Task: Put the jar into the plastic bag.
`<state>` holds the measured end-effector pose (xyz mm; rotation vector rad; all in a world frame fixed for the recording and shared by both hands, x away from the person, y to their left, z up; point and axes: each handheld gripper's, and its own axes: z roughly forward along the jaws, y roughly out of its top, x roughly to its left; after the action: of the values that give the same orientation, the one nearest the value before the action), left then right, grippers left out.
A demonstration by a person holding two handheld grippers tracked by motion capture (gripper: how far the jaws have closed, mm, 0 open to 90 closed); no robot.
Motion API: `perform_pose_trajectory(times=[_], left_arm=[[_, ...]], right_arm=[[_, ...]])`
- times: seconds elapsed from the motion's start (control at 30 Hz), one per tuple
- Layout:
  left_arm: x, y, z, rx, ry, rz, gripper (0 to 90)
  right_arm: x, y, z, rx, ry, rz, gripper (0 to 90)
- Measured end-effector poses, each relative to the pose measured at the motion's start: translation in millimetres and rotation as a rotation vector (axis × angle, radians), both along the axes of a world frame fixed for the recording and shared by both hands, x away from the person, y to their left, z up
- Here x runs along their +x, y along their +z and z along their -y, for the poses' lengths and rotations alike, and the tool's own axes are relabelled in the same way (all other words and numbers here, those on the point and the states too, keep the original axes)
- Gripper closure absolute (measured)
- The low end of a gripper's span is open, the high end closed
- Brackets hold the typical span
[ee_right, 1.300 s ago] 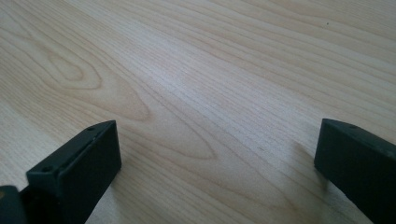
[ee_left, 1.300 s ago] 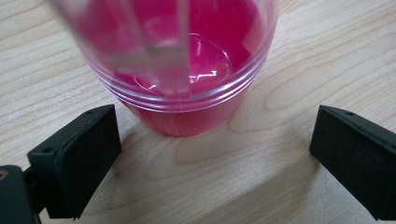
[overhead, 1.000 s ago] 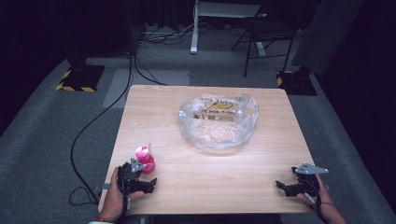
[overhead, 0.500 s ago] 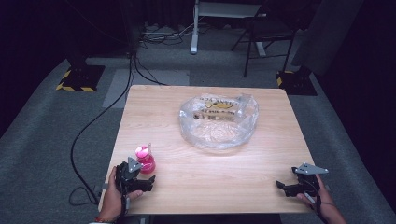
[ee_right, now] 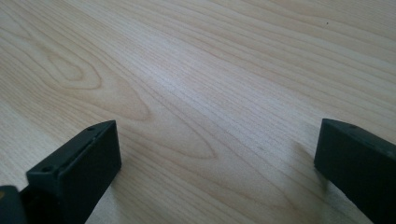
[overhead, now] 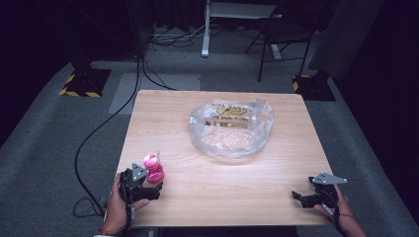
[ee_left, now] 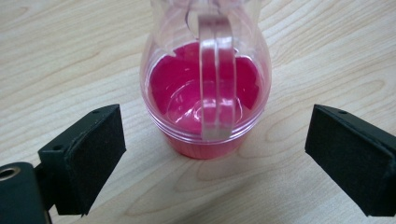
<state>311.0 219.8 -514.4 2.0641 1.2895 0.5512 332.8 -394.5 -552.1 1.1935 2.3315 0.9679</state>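
Pink-based clear toy jug point(ee_left: 205, 88), stood upright near the table's point(overhead: 237, 182) front left corner, is framed between the left gripper's point(overhead: 146, 183) jaws, spread but just closing slightly without touching it, apparently readied for grasping, while the right gripper point(overhead: 302, 196), unmoved, is rested open.

I see a clear jug point(ee_left: 205, 88) with a bright pink base, standing on a pale table point(overhead: 247, 182) with light brown wood grain. My left gripper point(ee_left: 210, 158) has black pads, and my right gripper point(ee_right: 215, 168) is black too. The bag point(overhead: 231, 129) is clear, printed in yellow and black. The floor point(overhead: 44, 148) is grey carpet, with yellow-and-black striped stand feet point(overhead: 79, 93).
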Motion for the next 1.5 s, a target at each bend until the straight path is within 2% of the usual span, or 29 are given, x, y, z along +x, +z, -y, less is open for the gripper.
perform_pose_trajectory(times=[0.43, 1.1, 1.27, 1.5], left_arm=[[1.2, 17.3, 0.3, 0.022, -0.01, 0.034, 5.0], [11.5, 37.7, 5.6, 0.026, -0.024, 0.095, 7.0], [15.7, 42.3, 6.0, 0.009, -0.032, 0.11, 12.2], [20.9, 42.4, 4.8, -0.03, -0.033, 0.108, 25.6]], right_arm=[[0.1, 0.0, 0.0, 0.0, 0.0, 0.0, 0.2], [0.1, 0.0, 0.0, 0.0, 0.0, 0.0, 0.3], [0.2, 0.0, 0.0, 0.0, 0.001, 0.0, 0.3], [0.2, 0.0, 0.0, 0.0, 0.002, 0.0, 0.2]])
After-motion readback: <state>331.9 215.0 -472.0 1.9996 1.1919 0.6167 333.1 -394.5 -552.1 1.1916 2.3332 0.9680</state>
